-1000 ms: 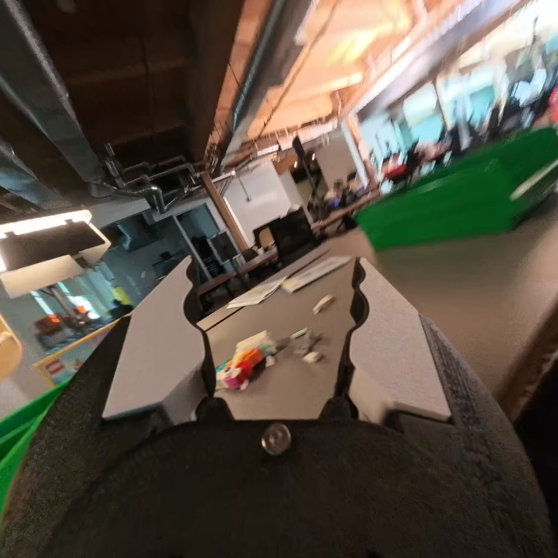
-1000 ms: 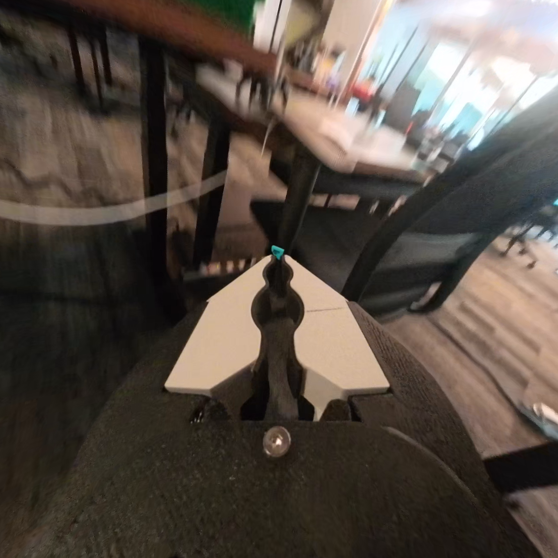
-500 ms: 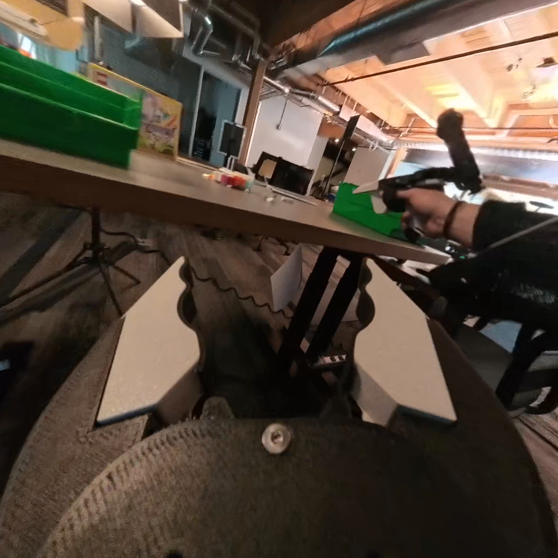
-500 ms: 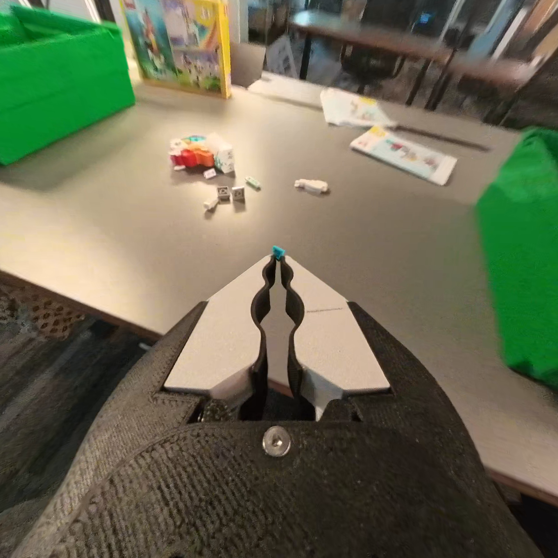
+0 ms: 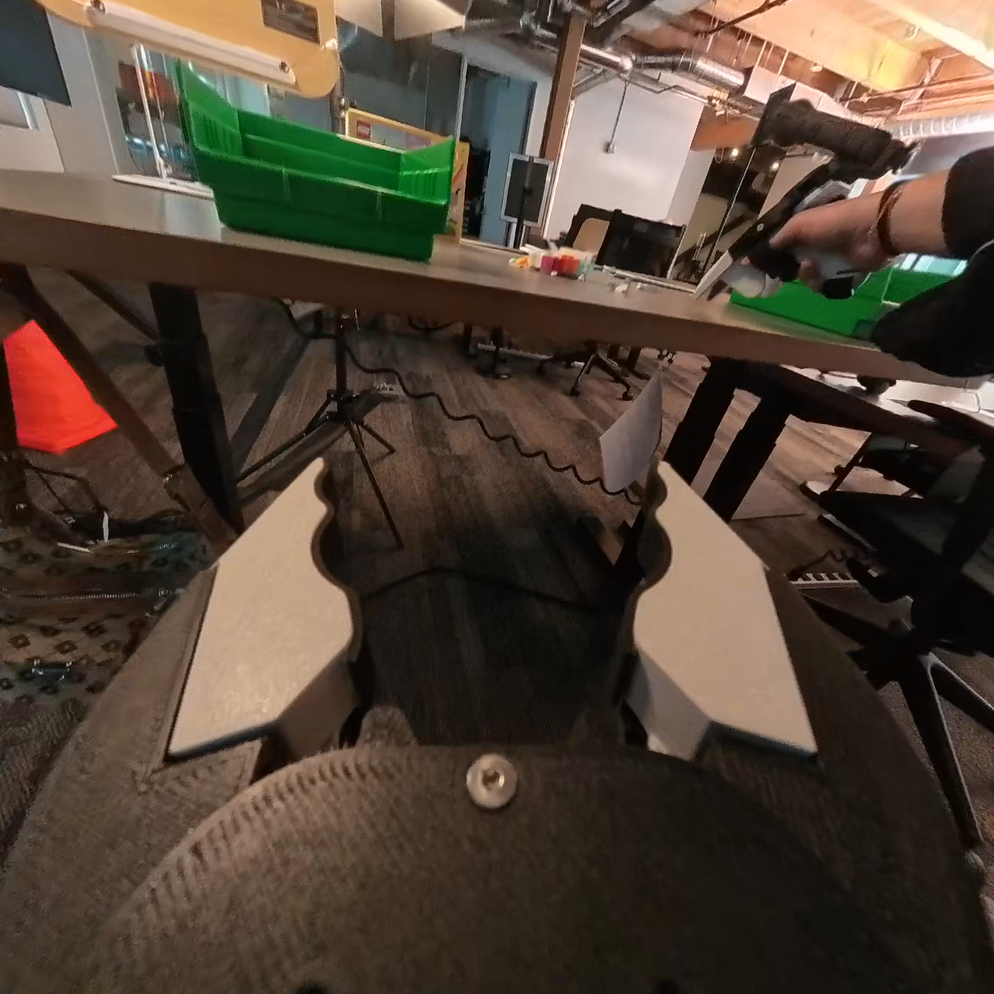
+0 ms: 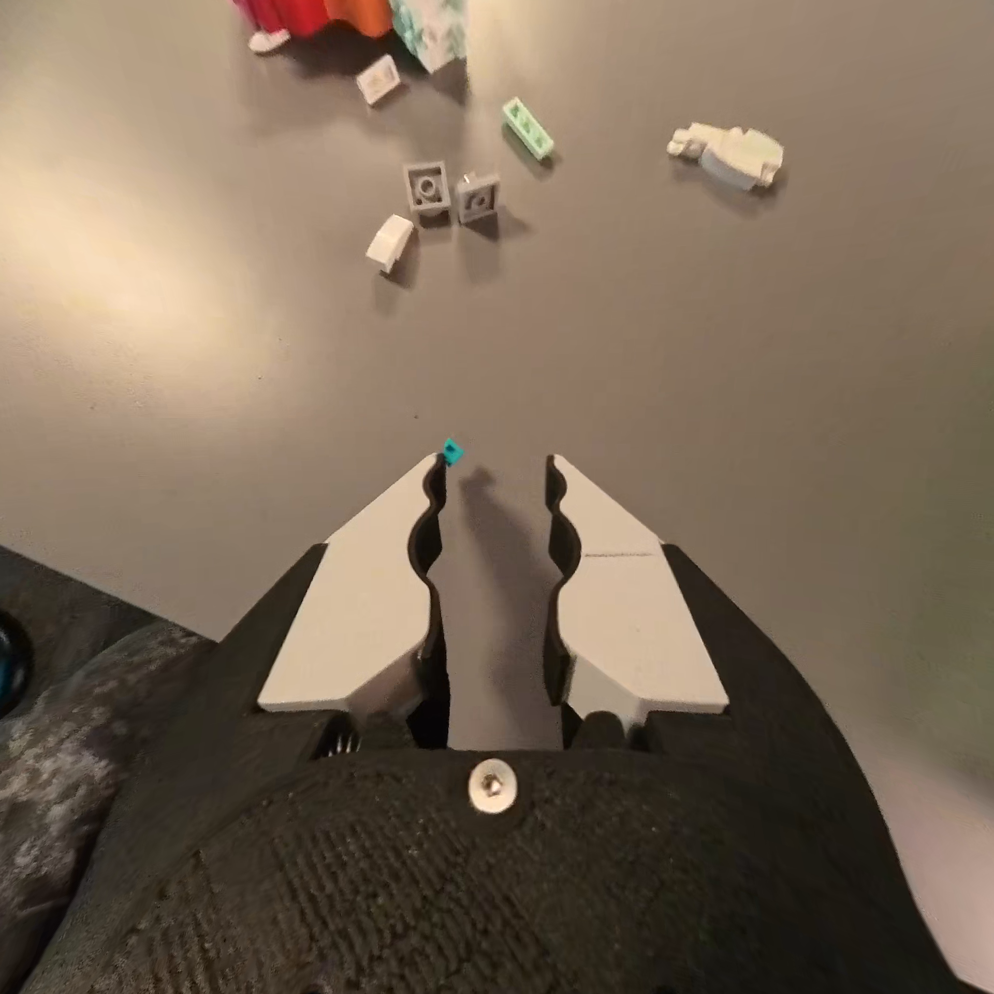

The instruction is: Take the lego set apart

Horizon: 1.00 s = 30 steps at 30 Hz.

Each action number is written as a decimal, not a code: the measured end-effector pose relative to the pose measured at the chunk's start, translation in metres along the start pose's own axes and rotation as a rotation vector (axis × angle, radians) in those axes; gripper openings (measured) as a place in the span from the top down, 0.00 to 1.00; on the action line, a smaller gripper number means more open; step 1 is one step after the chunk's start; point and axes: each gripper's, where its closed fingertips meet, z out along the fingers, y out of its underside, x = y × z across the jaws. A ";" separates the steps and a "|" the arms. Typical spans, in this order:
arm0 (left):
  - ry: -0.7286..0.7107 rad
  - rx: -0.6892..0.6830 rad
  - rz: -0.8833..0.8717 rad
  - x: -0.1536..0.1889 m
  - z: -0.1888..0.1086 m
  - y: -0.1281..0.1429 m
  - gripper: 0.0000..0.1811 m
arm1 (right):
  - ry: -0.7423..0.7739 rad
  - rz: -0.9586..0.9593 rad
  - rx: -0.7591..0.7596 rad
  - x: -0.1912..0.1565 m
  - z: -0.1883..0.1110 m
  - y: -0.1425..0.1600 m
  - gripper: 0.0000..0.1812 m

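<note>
The colourful lego build stands at the top edge of the right wrist view, on the grey table. It shows far off in the left wrist view. My right gripper is open above the table, short of the build. A tiny teal piece sits at its left fingertip and is not pinched. My left gripper is open and empty, below the table top, facing under it. The right gripper also shows there, held by a hand.
Loose pieces lie ahead of the right gripper: two grey plates, a white slope, a mint plate, a white chunk. Green bins stand on the table. A tripod, table legs and an orange cone are below.
My right gripper swung up over the table, moved closer to the pieces and opened, freeing the teal piece from the pinch. My left gripper dropped below the table top, still open.
</note>
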 end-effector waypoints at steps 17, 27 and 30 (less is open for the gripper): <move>-0.267 -0.192 -0.226 -0.119 0.066 0.146 0.59 | 0.306 -0.374 0.672 0.053 -0.029 -0.076 0.69; -0.397 -0.785 -0.301 -0.206 0.133 0.400 0.64 | 0.415 -0.518 1.046 0.041 -0.043 -0.117 0.73; -0.372 -0.951 -0.239 -0.215 0.153 0.464 0.68 | 0.349 -0.550 1.039 0.031 -0.038 -0.115 0.72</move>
